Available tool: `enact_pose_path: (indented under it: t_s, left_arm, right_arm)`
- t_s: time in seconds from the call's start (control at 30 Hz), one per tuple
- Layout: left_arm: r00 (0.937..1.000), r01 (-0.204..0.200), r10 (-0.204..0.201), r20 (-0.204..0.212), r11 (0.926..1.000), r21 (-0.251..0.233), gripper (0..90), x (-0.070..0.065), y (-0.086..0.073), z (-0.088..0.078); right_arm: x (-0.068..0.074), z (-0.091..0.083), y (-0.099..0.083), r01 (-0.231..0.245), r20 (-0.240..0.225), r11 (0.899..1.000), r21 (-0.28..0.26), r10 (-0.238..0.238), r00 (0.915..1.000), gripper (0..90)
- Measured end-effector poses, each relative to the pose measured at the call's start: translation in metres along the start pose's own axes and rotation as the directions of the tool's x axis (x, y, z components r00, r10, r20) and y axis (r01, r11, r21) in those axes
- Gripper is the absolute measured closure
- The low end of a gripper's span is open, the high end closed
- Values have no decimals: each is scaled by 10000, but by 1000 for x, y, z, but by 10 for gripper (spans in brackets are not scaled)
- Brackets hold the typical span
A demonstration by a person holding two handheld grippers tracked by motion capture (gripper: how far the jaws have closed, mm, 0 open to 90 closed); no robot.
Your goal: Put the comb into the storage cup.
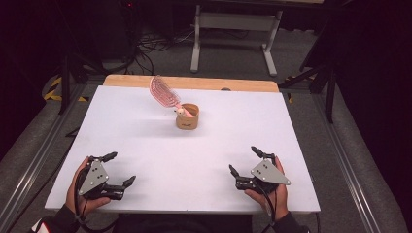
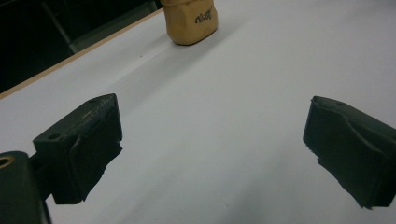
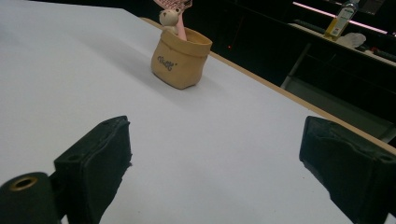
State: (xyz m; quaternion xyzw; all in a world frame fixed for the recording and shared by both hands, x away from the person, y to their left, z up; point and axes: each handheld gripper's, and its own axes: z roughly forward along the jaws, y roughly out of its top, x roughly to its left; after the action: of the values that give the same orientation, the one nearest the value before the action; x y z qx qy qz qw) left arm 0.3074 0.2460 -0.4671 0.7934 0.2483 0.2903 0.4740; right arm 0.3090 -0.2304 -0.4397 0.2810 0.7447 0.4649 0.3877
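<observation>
Both tongs idle at the near edge: left gripper [image 1: 120,169] and right gripper [image 1: 244,158] each w/ jaws spread wide, nothing held, well apart from the work. Your targets sit mid-table toward the far side: tan pouch [image 1: 187,116] standing upright, pink hairbrush [image 1: 162,91] stuck in it handle-down, head leaning up-left past the rim.

Brush looks like light, stiff plastic w/ an open-slot head; prob best to grab the neck just above the rim, not the bristles. Pouch looks soft, light and tippy, so it may lift or fall over w/ the brush; pin its wall w/ the other gripper.

White table [image 1: 145,145] is bare all round, lots of room. Mind the far wood edge [image 1: 243,85] close behind the pouch.
</observation>
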Motion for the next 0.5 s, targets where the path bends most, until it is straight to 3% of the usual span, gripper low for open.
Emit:
enact_pose_path:
  t_s: [0.23, 0.5]
  left_arm:
    - [9997, -219, 219, 74, 9997, 58, 54, -4, -1, 0]
    - [9998, -188, 187, 120, 9998, 92, 54, -4, 0, 3]
  right_arm:
    - [5, 2, 3, 207, -82, 9998, -51, -207, 9998, 98]
    - [4, 2, 2, 180, -82, 9998, 7, -180, 9998, 97]
